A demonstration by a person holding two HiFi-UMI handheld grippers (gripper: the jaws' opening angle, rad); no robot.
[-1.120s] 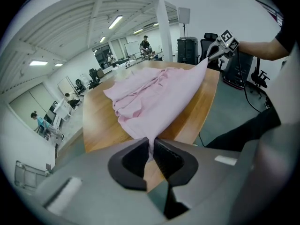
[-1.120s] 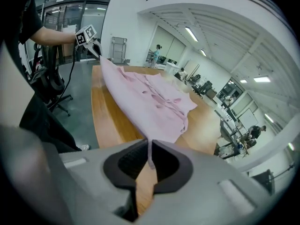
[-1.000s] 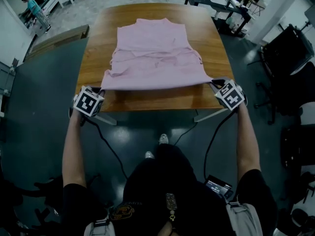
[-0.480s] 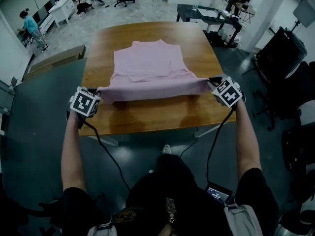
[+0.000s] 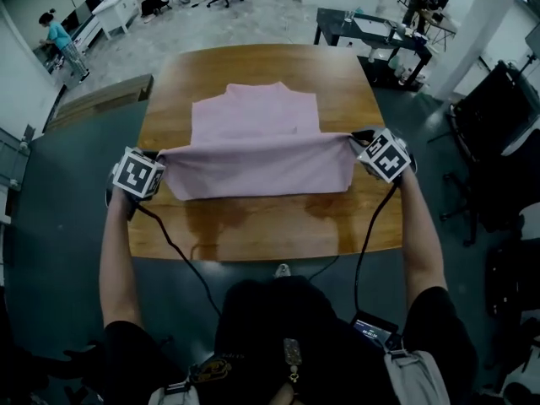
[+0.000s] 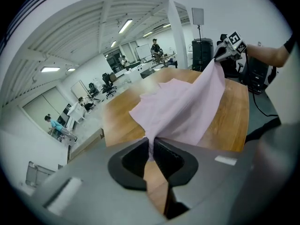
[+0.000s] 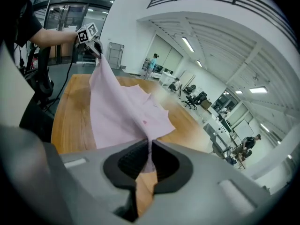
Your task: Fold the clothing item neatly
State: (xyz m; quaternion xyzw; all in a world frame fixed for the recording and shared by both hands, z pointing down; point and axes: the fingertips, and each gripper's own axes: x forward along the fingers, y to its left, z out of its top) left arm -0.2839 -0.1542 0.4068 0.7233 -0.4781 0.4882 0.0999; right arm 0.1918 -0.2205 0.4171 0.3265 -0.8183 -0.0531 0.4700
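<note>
A pale pink shirt (image 5: 257, 146) lies on the wooden table (image 5: 253, 226), collar end at the far side. Its near part is lifted and doubled back, hanging as a flap between my two grippers. My left gripper (image 5: 159, 156) is shut on the left corner of that raised edge; the cloth (image 6: 183, 111) runs out of its jaws (image 6: 152, 146) toward the other gripper. My right gripper (image 5: 356, 142) is shut on the right corner, and pink fabric (image 7: 122, 111) is pinched between its jaws (image 7: 150, 149). Both grippers hover above the table, level with each other.
Bare wood lies in front of the hanging flap and on either side of the shirt. Around the table are a dark floor, a black office chair (image 5: 498, 99) at the right, desks at the back, and a person (image 5: 59, 36) standing far left.
Both grippers have carried the shirt's near edge up and away from me, from the table's front edge to over its middle. The shirt now shows a doubled fold.
</note>
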